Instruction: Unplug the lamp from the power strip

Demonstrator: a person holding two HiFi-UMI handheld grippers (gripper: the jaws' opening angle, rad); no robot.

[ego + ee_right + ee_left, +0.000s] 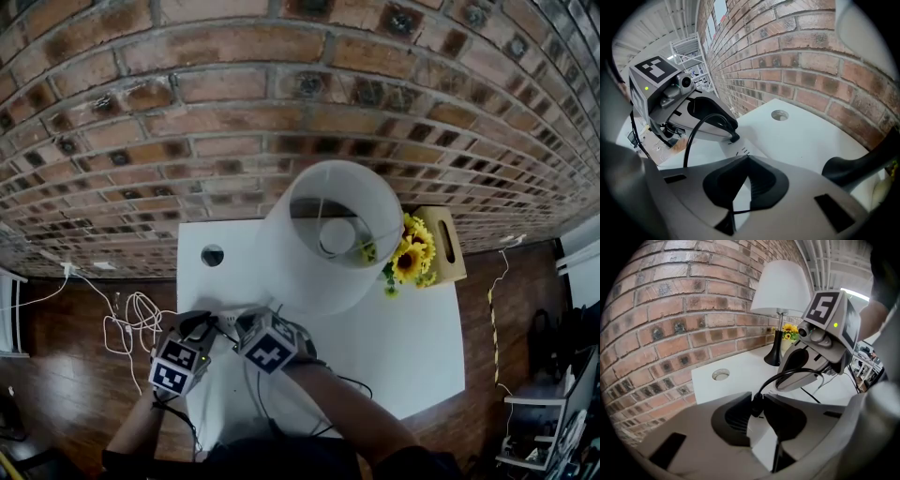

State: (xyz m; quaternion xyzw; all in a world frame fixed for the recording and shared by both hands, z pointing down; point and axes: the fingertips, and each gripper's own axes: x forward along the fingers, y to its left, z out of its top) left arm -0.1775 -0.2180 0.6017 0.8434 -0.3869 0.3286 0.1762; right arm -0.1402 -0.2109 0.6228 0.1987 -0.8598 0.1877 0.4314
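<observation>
Holding the black plug [756,408] clamped in our left gripper [758,398], we've got the right gripper [745,160] at its 3 o'clock, jaws together, lamp [328,234] at 1 o'clock.

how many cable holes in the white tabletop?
1. The cable hole sits in the table's back left corner near the brick wall. The lampshade covers part of the top, so another may be hidden.

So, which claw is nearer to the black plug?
Left. The left claw grips the black plug; the right claw is close beside it, on the side of the lamp.
</observation>
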